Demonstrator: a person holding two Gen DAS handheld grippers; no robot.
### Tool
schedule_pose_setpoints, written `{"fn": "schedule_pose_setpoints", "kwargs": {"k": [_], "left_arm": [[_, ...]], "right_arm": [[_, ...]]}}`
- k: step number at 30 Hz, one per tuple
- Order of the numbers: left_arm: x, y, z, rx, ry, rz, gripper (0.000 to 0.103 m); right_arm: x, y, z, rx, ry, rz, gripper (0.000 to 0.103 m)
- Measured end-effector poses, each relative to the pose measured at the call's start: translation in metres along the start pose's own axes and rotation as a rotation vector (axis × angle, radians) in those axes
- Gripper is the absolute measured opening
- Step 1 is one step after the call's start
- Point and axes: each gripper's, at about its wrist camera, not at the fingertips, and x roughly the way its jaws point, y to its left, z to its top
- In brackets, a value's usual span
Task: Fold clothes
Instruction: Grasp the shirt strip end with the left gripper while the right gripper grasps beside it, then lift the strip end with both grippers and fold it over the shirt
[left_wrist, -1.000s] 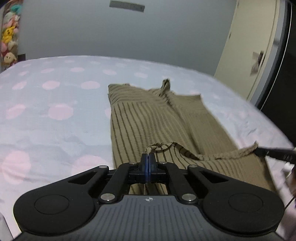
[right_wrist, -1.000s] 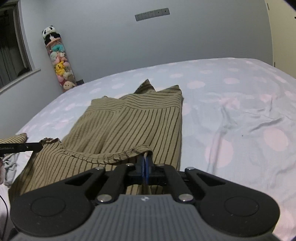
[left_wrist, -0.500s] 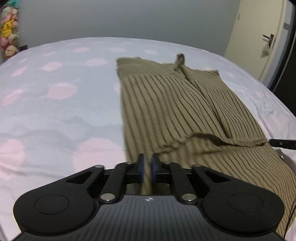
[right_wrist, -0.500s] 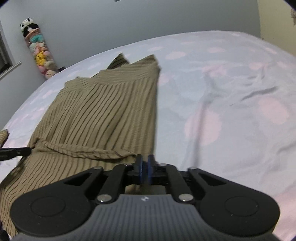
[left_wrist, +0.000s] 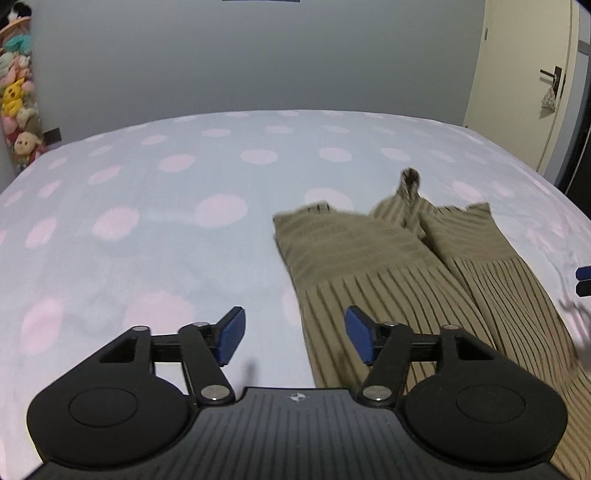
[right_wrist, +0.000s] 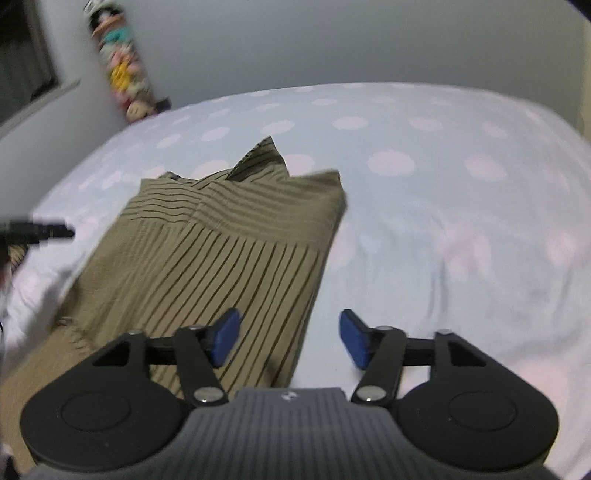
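**Both tongs open over the garment**

On the bed (left_wrist: 155, 206), a brown striped garment (left_wrist: 369, 266) lies lengthwise, its banded end toward the far wall and its striped body running back under our tools. We hold the left gripper (left_wrist: 293, 338) just off the garment's left edge, jaws spread wide with nothing between them; one pad sits over the sheet, the other over cloth. The right gripper (right_wrist: 286, 341) mirrors it at the right edge, jaws equally wide and empty, one pad over stripes, one over sheet.

We judge this a gap between grasps: the cloth rests flat in what looks like a doubled layer, with a seam or overlap running down its length, though motion blur keeps us from saying how many layers there are. Whether more folds are due or this is the finished shape, the frames do not settle. Any further fold would call for pinching both near corners evenly and carrying them toward the banded end.

For room, the sheet is open to the left, right and beyond the garment. The bed's right edge and a door (left_wrist: 517, 92) lie near in the left view; soft toys (right_wrist: 127, 74) stand well apart in the far corner.
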Motion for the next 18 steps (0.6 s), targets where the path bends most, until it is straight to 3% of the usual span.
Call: {"fn": "schedule_pose_setpoints", "kwargs": {"k": [4,9,12,15,18], "left_arm": [[0.036,-0.008,0.027,0.090,-0.008,-0.026,0.064],[0.080,-0.034,0.042,0.344,0.017,-0.037,0.065],[0.103,-0.043,0.045,0.447,0.028,-0.030,0.066],[0.124,-0.043,0.048,0.469,0.043,-0.030,0.071],[0.136,-0.041,0.051,0.413,0.054,-0.045,0.075]], "right_arm": [[0.037,-0.004,0.039,-0.044,0.026,0.012,0.071],[0.081,0.006,0.084,-0.185,0.025,0.015,0.077],[0.107,0.014,0.107,-0.261,0.034,0.028,0.083],[0.136,0.018,0.123,-0.310,0.077,0.043,0.090],[0.165,0.019,0.127,-0.361,0.126,0.003,0.090]]}}
